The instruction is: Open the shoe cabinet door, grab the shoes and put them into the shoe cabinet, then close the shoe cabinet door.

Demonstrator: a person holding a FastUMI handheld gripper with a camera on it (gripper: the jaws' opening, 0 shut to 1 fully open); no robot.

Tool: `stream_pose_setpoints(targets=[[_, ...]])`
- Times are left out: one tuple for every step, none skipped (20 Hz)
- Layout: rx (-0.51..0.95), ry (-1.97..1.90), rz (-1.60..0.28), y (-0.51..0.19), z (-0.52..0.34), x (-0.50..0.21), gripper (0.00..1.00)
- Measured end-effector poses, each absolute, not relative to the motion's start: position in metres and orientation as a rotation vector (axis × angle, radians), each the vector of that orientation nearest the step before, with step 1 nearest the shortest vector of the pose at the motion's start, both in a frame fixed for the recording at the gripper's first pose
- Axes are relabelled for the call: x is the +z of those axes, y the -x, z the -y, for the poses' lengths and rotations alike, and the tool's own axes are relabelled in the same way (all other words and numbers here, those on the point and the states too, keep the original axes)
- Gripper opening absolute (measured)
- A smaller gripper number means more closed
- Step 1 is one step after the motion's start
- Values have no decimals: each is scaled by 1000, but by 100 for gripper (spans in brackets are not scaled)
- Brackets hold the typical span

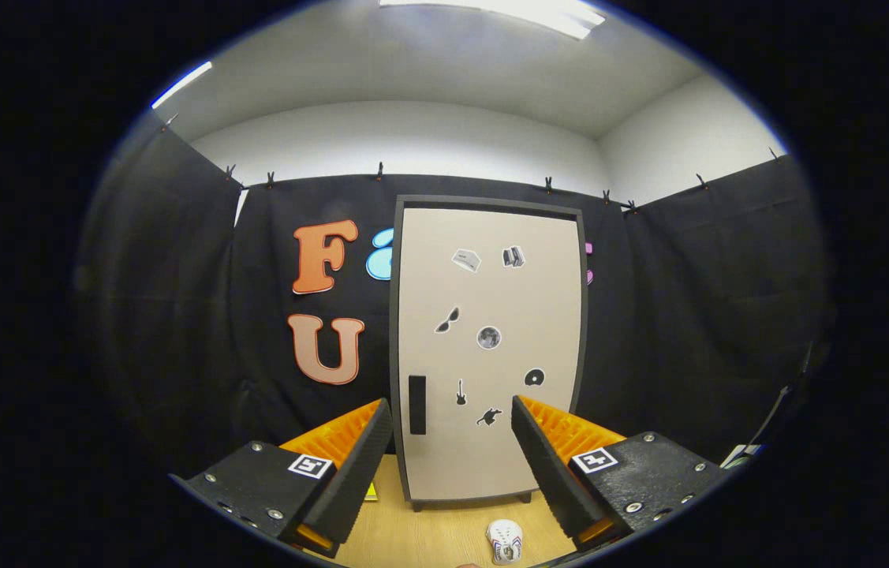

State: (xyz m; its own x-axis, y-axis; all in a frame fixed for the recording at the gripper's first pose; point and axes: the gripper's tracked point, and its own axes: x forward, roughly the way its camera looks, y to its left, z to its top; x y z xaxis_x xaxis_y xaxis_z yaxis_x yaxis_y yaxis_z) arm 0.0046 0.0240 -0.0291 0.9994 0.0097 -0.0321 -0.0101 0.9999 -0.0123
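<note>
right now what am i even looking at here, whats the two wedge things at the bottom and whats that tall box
This picture comes from a camera that rides on a handheld gripper and looks forward along its two fingers. The two wedges at the bottom are those fingers; the gripper is open, with a wide gap between them and nothing held.

The tall box beyond the fingers is a shoe cabinet standing on a wooden surface. Its pale door is shut, with a dark handle near its lower left edge and small stickers scattered over it.

On the wood in front of the cabinet, between the fingers, lies a white shoe. A small yellow thing peeks out beside the left finger; I cannot tell what it is.
</note>
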Motion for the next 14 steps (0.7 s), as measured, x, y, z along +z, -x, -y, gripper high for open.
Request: stream_pose_setpoints(targets=[[12,13,-37,-9,-26,-34,95],[17,13,-44,-14,-29,-40,95],[25,13,-52,-19,-34,-47,95],[31,16,-59,-25,-39,-53,95],[35,23,-63,-31,-43,-60,95],[36,35,-60,-40,-46,-68,95],[36,50,-58,-49,-49,-75,95],[32,67,-60,-59,-50,-83,95],[31,79,-69,-69,-53,-95,95],[35,82,-82,-77,-56,-106,95],[42,81,-96,-87,-60,-117,95],[43,79,-113,-96,-62,-128,95],[40,78,-129,-108,-64,-139,95],[35,78,-145,-119,-64,-150,95]])
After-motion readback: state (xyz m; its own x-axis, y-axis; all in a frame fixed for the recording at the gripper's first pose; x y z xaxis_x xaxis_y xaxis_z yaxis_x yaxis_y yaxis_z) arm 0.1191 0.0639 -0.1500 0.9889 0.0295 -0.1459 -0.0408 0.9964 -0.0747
